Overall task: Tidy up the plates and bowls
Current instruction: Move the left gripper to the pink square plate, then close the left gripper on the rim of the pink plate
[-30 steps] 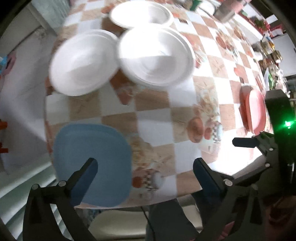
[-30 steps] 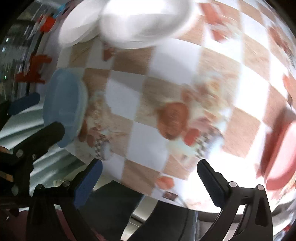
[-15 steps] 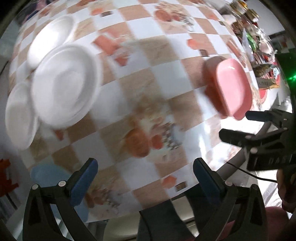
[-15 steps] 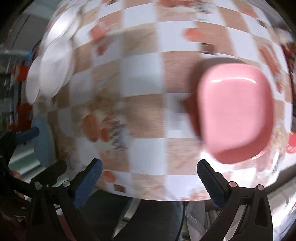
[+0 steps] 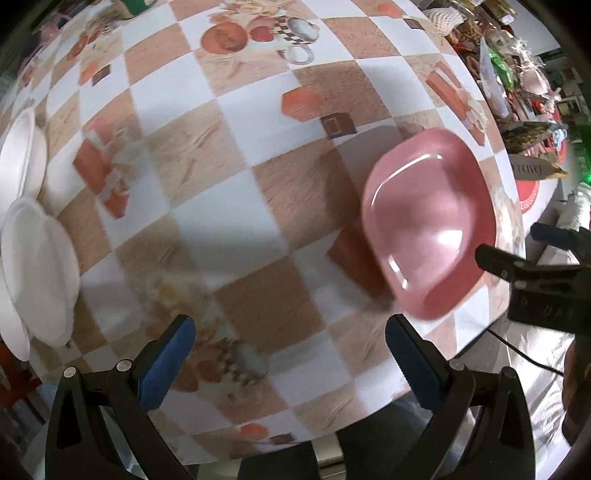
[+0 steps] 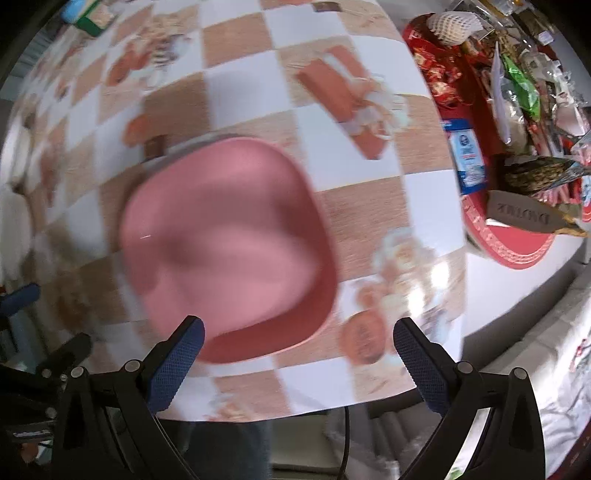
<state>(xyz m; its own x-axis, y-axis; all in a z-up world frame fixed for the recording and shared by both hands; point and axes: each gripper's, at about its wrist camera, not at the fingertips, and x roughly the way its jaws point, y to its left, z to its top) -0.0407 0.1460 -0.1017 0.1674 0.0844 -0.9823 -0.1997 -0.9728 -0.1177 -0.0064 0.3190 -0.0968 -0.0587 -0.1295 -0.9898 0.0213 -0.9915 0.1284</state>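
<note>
A pink squarish plate (image 5: 428, 229) lies on the checkered tablecloth (image 5: 221, 206) near the table's right front corner; it also fills the middle of the right wrist view (image 6: 225, 243). My right gripper (image 6: 297, 354) is open, its fingers just short of the plate's near rim, and it shows from the side in the left wrist view (image 5: 517, 266). My left gripper (image 5: 290, 354) is open and empty over the table's front edge, left of the pink plate. White plates (image 5: 33, 258) lie at the far left.
A cluttered red surface with packets and a blue-and-white box (image 6: 465, 158) stands beyond the table's right edge. A green object (image 5: 136, 3) sits at the table's far side. The table's front edge (image 6: 332, 406) is close below both grippers.
Both grippers have swung to the right along the table. The blue plate has left view, the white plates slid to the left edge, and the pink plate is now close to my right gripper.
</note>
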